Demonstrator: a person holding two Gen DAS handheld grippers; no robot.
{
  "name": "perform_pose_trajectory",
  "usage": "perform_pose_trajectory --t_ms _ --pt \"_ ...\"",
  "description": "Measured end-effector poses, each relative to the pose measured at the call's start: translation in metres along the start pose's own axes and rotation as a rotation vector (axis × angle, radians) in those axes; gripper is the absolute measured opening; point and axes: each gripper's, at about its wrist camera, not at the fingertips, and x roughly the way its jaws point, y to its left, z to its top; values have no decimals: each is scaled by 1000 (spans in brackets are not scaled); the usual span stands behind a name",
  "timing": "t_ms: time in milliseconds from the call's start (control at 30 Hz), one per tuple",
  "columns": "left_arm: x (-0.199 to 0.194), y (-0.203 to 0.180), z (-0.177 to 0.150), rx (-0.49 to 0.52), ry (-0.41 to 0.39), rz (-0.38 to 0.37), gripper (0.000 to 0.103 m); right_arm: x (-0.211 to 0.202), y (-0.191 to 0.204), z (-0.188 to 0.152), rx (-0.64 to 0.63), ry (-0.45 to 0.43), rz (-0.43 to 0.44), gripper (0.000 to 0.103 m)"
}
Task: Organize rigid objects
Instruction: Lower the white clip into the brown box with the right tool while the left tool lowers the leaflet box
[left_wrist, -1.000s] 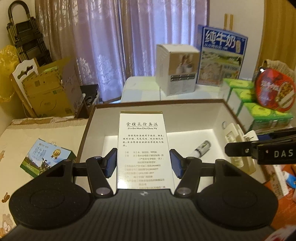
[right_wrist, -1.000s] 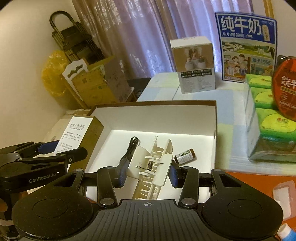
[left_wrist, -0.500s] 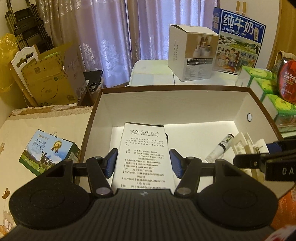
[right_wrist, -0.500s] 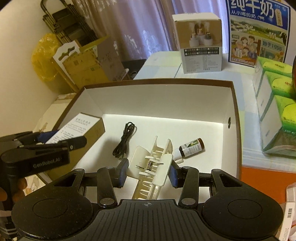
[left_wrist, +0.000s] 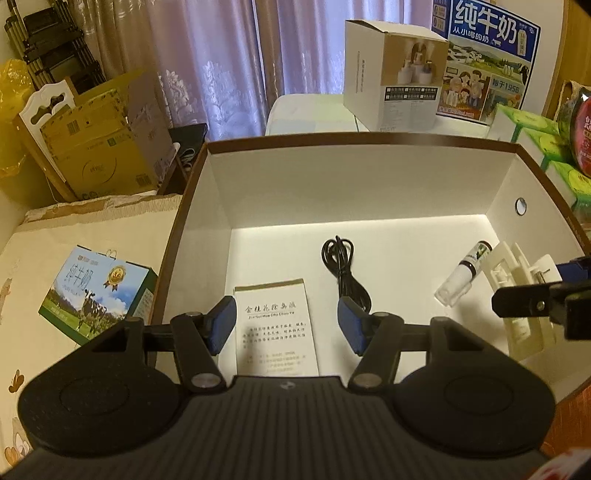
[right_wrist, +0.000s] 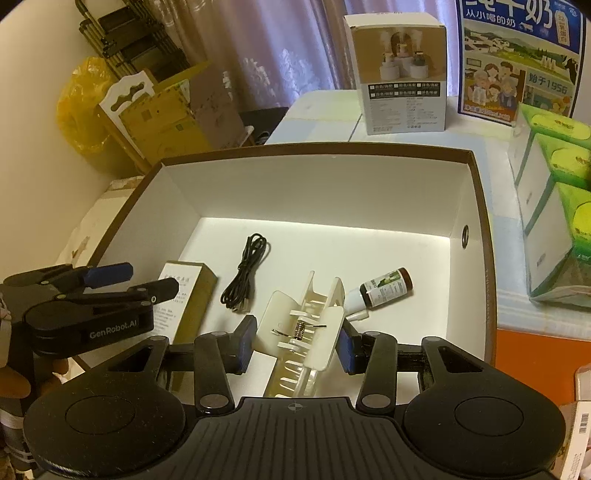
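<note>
A large open box (left_wrist: 332, 184), white inside with a brown rim, fills both views. On its floor lie a black cable (left_wrist: 341, 266), a small brown bottle (left_wrist: 465, 273) and a tall olive carton with a white printed label (left_wrist: 275, 328). My left gripper (left_wrist: 286, 325) straddles that carton and is open, with a gap showing at the right pad. In the right wrist view the olive carton (right_wrist: 188, 299) rests on the floor under the left gripper (right_wrist: 149, 278). My right gripper (right_wrist: 297, 345) is shut on a white plastic clip (right_wrist: 306, 321) low over the floor, next to the small brown bottle (right_wrist: 384, 290).
Behind the big box stand a white product carton (left_wrist: 391, 74) and a blue milk case (left_wrist: 487, 62). Green cartons (right_wrist: 554, 184) line the right side. A small milk carton (left_wrist: 92, 291) lies to the left, and folded cardboard (left_wrist: 103, 147) leans further back.
Both grippers have sunk into the big box. The labelled carton, gripped before, now lies on the floor between the left pads. The right gripper still grips the clip.
</note>
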Motion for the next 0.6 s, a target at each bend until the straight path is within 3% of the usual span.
perform_pose_trajectory --t_ms 300,600 --pt "-9 6 -5 -17 12 -13 57 7 5 -1 -8 15 -2 42" --pt "-21 3 -8 -14 13 -38 57 2 11 -2 -18 -40 -21 47"
